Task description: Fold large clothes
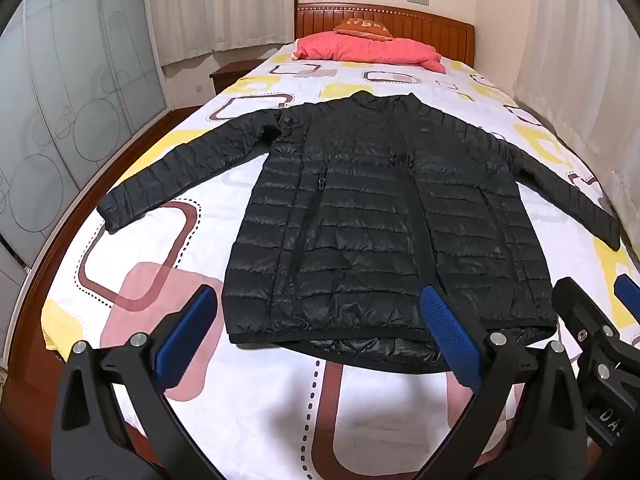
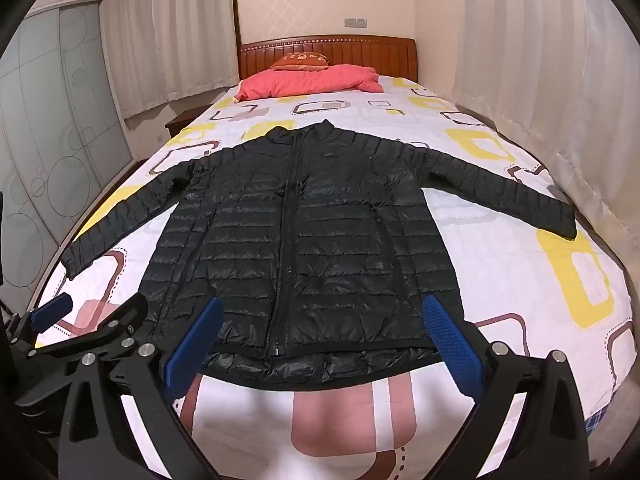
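Observation:
A black quilted puffer jacket (image 1: 380, 216) lies flat and face up on the bed, zipped, both sleeves spread out to the sides, collar toward the headboard. It also shows in the right wrist view (image 2: 304, 240). My left gripper (image 1: 320, 332) is open and empty, hovering above the jacket's hem near the foot of the bed. My right gripper (image 2: 320, 340) is open and empty, also above the hem, to the right of the left one. The right gripper shows at the right edge of the left wrist view (image 1: 592, 320); the left one shows at the left edge of the right wrist view (image 2: 96, 316).
The bed (image 1: 256, 400) has a white sheet with yellow, brown and pink shapes. A pink pillow (image 1: 368, 50) and an orange cushion (image 1: 364, 29) lie by the wooden headboard (image 1: 432, 28). A glass wardrobe (image 1: 60, 120) stands left, curtains (image 2: 540, 80) right, a nightstand (image 1: 228, 74) at back left.

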